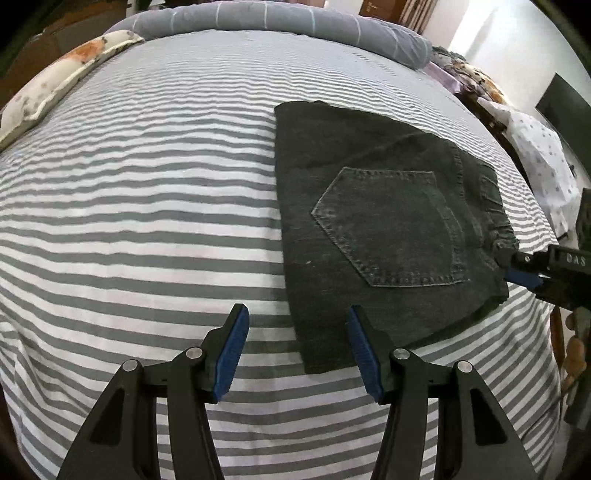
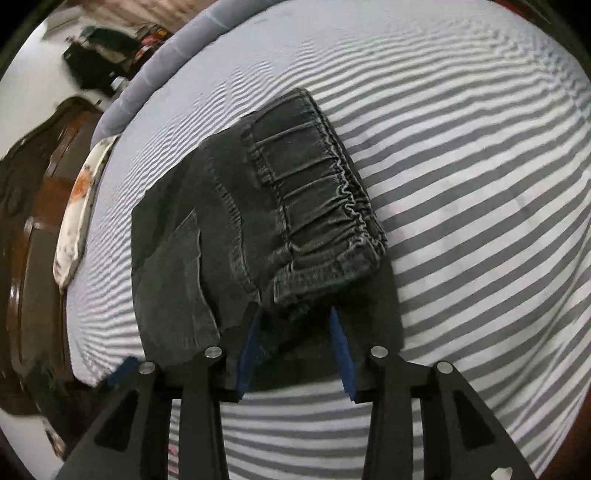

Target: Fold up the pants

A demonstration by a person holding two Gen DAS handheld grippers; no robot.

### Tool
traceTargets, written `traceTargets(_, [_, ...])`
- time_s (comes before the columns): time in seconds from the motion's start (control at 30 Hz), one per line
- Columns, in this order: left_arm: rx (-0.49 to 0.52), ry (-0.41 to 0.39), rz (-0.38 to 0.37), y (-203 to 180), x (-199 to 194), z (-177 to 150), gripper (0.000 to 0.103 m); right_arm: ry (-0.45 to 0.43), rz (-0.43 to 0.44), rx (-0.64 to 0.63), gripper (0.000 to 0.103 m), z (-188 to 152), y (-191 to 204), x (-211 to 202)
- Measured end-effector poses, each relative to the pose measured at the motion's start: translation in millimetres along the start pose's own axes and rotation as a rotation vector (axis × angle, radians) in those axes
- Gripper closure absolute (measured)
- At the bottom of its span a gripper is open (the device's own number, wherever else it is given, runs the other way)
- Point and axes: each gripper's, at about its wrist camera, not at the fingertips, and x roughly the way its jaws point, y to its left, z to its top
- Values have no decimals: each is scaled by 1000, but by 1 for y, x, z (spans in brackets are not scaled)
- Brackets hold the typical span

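Dark grey denim pants (image 1: 369, 206) lie folded into a compact rectangle on the striped bed sheet (image 1: 147, 184), back pocket up. My left gripper (image 1: 296, 308) hovers open over the near left corner of the fold, with nothing between its blue pads. At the elastic waistband corner on the right is my right gripper (image 1: 511, 264). In the right wrist view the pants (image 2: 221, 229) fill the centre, with the gathered waistband (image 2: 321, 192) on top. There the right gripper (image 2: 295, 312) is open; its pads stand apart, and the near edge of the fabric lies loose between them.
A floral pillow (image 1: 62, 77) lies at the far left of the bed, and a rolled grey blanket (image 1: 277, 18) runs along the far edge. A dark wooden bed frame (image 2: 33, 221) borders the pillow side. Spotted white cloth (image 1: 535, 158) is heaped beyond the right edge.
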Motion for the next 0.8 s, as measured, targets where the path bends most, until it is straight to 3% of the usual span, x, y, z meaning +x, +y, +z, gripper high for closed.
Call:
traceTargets(0.07, [-9,12,-6,3,5,-1,47,0,-7,27,63,2,-2,7])
traceTargets(0.13, [-7,21,-1,4,9,-4,47,-4,-30,11,77,1,0,10])
traceTargets(0.2, [-3,22,-3,4,10,-5,47,-19,-50,-24,81,-3,3,7])
traceTargets(0.23, [0,22,-6,4,10,-5,46,-21,-51,-29,89,-4,3,6])
traceTargets(0.43, [26,31,12,1,17,-7,46,-23,-110,-60,89,-10,9,9])
traceTargets(0.57, [43,26,25,-3,17,-8,46,-19,-93,-45,89,-11,3,12])
traceTargets(0.67, [15,30,2,2,14,-5,45,-13,-69,-46,86,-9,1,12])
traceTargets(0.8, [-61,10,-77,15,2,2,45,-4,-16,-75,59,-3,-3,1])
